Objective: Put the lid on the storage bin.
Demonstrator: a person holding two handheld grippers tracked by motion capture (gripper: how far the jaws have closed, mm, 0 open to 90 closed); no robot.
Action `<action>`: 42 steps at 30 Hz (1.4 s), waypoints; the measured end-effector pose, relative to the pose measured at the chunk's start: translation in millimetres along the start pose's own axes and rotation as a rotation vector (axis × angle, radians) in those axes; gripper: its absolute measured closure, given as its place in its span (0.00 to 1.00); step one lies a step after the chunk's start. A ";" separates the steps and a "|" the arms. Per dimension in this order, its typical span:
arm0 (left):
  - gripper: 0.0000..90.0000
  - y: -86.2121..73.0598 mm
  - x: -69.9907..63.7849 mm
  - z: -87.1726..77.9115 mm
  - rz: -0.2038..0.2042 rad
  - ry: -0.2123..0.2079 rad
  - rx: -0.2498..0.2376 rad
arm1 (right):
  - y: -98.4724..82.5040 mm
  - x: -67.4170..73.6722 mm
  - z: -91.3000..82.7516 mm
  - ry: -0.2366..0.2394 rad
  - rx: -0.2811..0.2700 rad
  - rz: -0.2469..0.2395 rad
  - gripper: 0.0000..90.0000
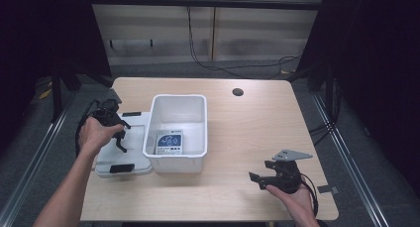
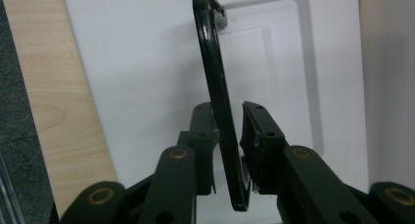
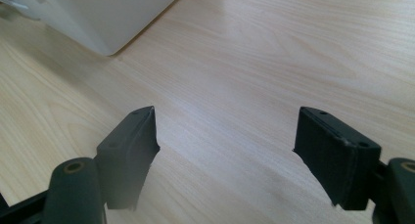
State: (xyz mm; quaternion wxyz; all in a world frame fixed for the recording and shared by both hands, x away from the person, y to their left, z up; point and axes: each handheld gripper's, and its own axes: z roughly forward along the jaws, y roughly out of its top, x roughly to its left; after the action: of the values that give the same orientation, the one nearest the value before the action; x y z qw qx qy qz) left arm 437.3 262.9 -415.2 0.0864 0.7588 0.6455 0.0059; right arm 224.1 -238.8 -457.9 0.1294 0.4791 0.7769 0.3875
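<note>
White plastic forms the open bin [image 1: 179, 160] near the middle of the wooden table [image 1: 247, 123], with a blue-and-white packet [image 1: 169, 142] lying on its floor. Touching the bin's left wall lies its white lid [image 1: 106, 163], flat on the table. Above that lid the left gripper [image 1: 119, 138] pinches a thin black handle [image 2: 218, 111] between its jaws. Well to the bin's right, the right gripper [image 1: 260, 180] hovers over bare wood with jaws spread wide.
</note>
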 end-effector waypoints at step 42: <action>0.94 5.5 -6.5 -1.5 -0.047 0.031 0.030 | -0.3 -0.2 2.1 0.007 0.019 0.003 0.25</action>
State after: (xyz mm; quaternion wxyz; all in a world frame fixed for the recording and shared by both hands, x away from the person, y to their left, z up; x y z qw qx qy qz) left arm 441.5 255.8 -412.3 0.0650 0.7443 0.6646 0.0060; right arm 225.1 -238.1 -459.6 0.1215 0.4800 0.7803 0.3821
